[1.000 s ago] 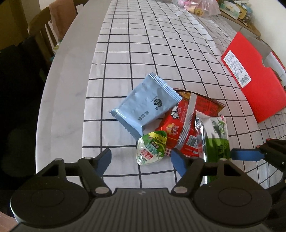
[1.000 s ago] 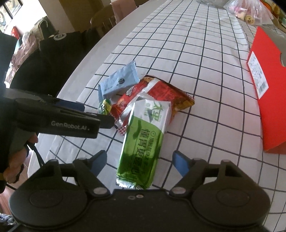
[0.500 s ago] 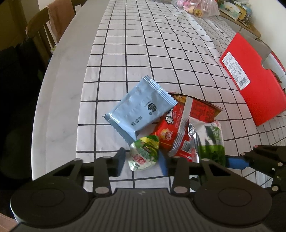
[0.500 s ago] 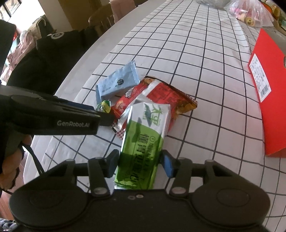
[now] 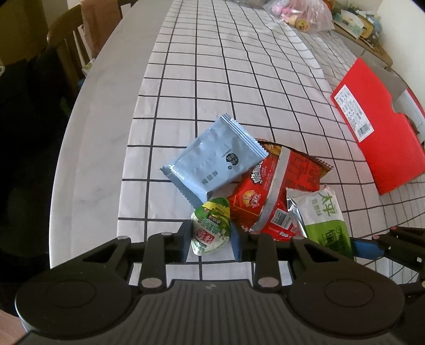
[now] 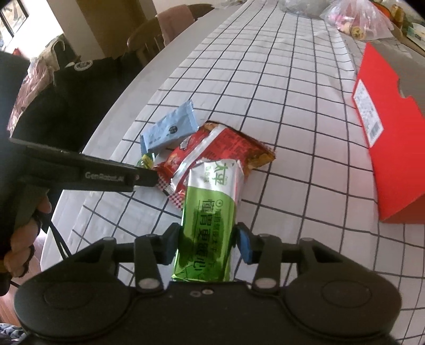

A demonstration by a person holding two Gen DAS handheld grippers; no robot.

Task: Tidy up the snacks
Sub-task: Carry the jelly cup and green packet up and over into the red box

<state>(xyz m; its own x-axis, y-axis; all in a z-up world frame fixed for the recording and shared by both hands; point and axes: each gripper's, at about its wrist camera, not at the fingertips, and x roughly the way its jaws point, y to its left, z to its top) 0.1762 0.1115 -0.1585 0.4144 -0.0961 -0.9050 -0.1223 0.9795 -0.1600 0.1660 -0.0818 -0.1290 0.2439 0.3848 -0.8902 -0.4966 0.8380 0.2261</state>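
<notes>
- A small heap of snacks lies near the curved edge of a table (image 5: 87, 148) covered with a white, black-gridded cloth (image 5: 212, 79).
- The left gripper (image 5: 211, 238), pointing steeply down, has its jaws closing on a small green-lidded jelly cup (image 5: 211, 229), a pad pressing on each side.
- The right gripper (image 6: 208, 244) has its jaws closing on the near end of a green cracker pack (image 6: 209, 223), with both pads against the wrapper's edges.
- The far end of that green pack overlaps a red chip bag (image 6: 220, 152), which lies seam-up in the middle of the heap.
- A pale blue sachet (image 5: 215, 162) lies at the far left of the heap, one corner on the red bag and just beyond the jelly cup.
- A red cardboard box (image 5: 377, 138) lies flat to the right, well apart from the snacks.
- At the far end of the table sits a clear plastic bag of sweets (image 5: 300, 16).
- The right wrist view shows a person's hand (image 6: 24, 233) gripping the left gripper's handle.
</notes>
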